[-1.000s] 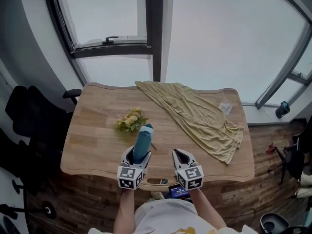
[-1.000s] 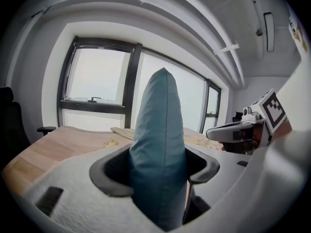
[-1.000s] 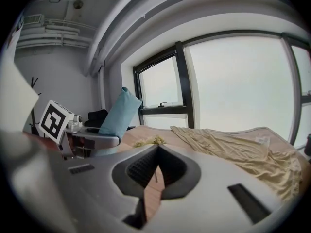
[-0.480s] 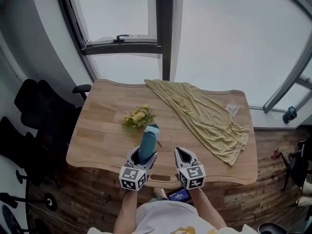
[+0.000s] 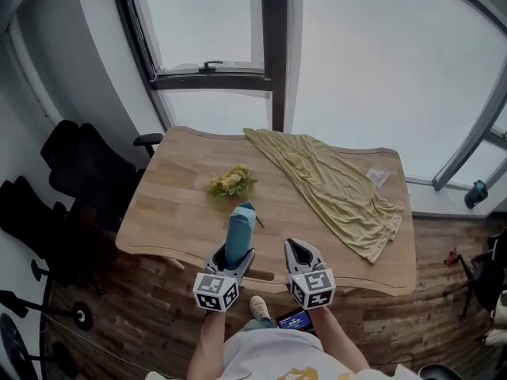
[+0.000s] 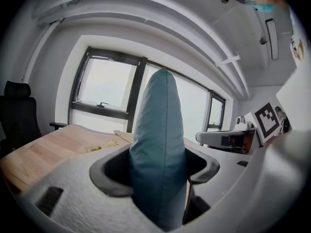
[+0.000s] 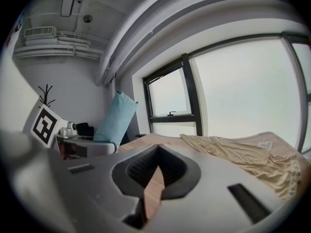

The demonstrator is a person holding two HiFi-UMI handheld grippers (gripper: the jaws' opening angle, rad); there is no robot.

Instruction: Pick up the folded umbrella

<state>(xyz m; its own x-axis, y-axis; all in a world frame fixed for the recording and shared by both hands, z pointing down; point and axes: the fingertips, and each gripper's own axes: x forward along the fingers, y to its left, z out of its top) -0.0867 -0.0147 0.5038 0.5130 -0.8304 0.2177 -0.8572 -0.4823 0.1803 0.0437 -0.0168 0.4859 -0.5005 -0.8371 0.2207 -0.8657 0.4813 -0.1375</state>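
Note:
The folded umbrella [image 5: 240, 232] is a teal sleeve standing upright in my left gripper [image 5: 234, 253], which is shut on its lower end. In the left gripper view the umbrella [image 6: 158, 149] fills the gap of the left gripper [image 6: 158, 166], both jaws pressed against its sides. It hangs in the air over the near edge of the wooden table [image 5: 182, 204]. My right gripper [image 5: 299, 250] is beside it, shut with nothing held. In the right gripper view the right gripper [image 7: 156, 171] shows only a thin sliver between its jaws, and the umbrella [image 7: 114, 118] rises at the left.
A yellow cloth [image 5: 333, 184] lies across the table's right half, with a small clear packet [image 5: 378, 178] by it. A bunch of yellow flowers [image 5: 230, 182] lies mid-table. A black office chair [image 5: 87, 176] stands left of the table. Windows are behind.
The view has drawn back from the table. Both grippers now sit at its near edge rather than over it. The left gripper still grips the umbrella.

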